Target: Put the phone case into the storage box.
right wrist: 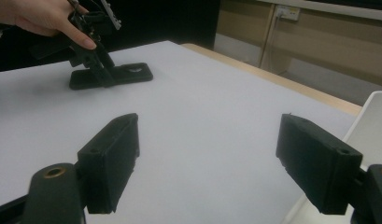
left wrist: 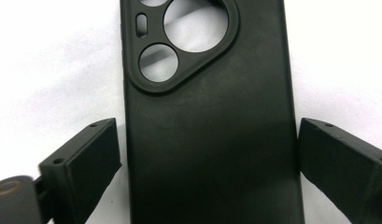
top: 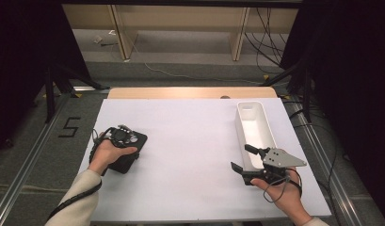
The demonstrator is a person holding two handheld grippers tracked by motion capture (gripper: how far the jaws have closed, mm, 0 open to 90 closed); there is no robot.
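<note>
A black phone case (left wrist: pixel 212 93) lies flat on the white table sheet (top: pixel 190 141) at the left, back side up, with round camera cut-outs at its far end. My left gripper (left wrist: pixel 207 140) points down over it with a jaw on each long side of the case; a thin gap shows at the left jaw, so the pads do not press. In the high view the case (top: pixel 139 139) sticks out from under that hand and gripper (top: pixel 124 150). My right gripper (top: pixel 242 157) rests near the front right, open and with nothing between its fingers (right wrist: pixel 109 154).
A long white bin (top: pixel 256 123) stands at the right side of the table, just beyond my right gripper; its rim (right wrist: pixel 373 121) shows at the right of the right gripper view. A wooden strip runs along the table's far edge.
</note>
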